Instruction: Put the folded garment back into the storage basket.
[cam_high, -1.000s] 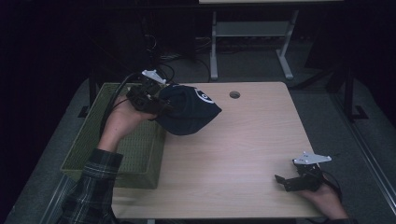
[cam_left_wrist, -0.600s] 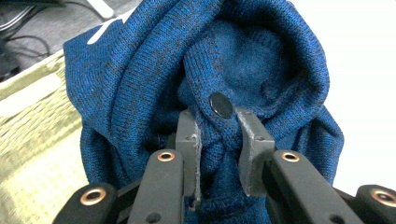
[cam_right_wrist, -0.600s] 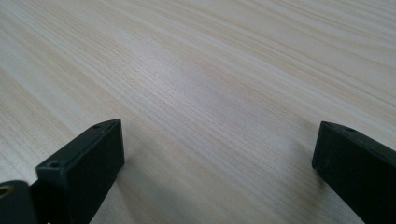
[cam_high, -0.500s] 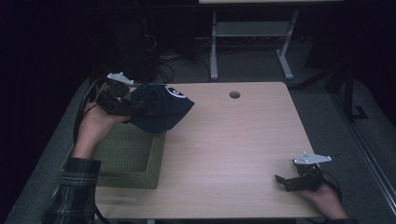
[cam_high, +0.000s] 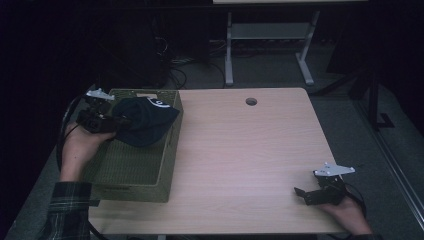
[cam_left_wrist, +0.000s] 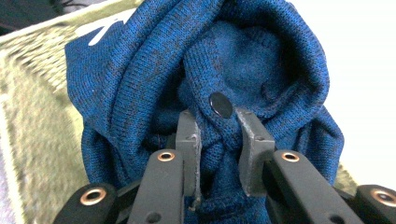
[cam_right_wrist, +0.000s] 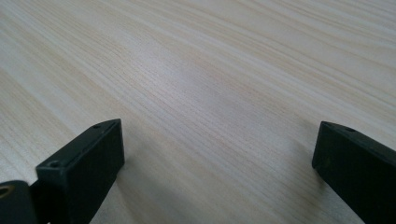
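A dark blue knitted garment (cam_high: 145, 121) with a white mark hangs over the far part of the olive green basket (cam_high: 131, 170) at the table's left side. My left gripper (cam_high: 112, 121) is shut on a fold of this garment (cam_left_wrist: 261, 74), its jaws pinching the knit just below a small black button (cam_left_wrist: 221, 104). My right gripper (cam_high: 301, 192) rests low over the wooden table (cam_high: 250, 150) near the front right corner. Its two black jaws stand wide apart with bare wood (cam_right_wrist: 210, 93) between them.
The basket occupies the table's left edge and hangs partly past it. A round cable hole (cam_high: 251, 101) lies near the table's far edge. Behind the table stand a white metal frame (cam_high: 265, 45) and loose cables on the grey floor.
My left gripper has carried the garment leftward from above the table to above the basket and lowered it. The right gripper has stayed in place.
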